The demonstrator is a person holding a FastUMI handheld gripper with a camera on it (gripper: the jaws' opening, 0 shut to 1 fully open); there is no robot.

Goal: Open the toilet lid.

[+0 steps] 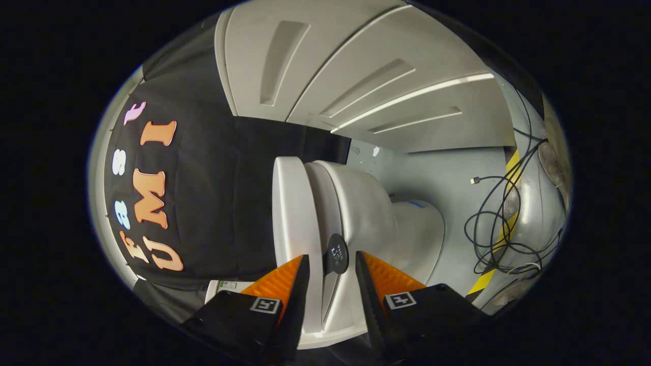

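A tangle of black cable (496, 223) lies on the grey floor (437, 168), one plug end loose, crossing a yellow-and-black tape stripe (511, 168). Pale ribbed panels (366, 66) stand beside the black cloth wall (229, 193).

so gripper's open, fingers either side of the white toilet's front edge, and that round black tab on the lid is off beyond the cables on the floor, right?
Not quite. In the gripper view the round black tab sits just ahead of the gripper, between its fingertips, not out by the black cables. The rest holds: the gripper is open, fingers either side of the white toilet lid edge.
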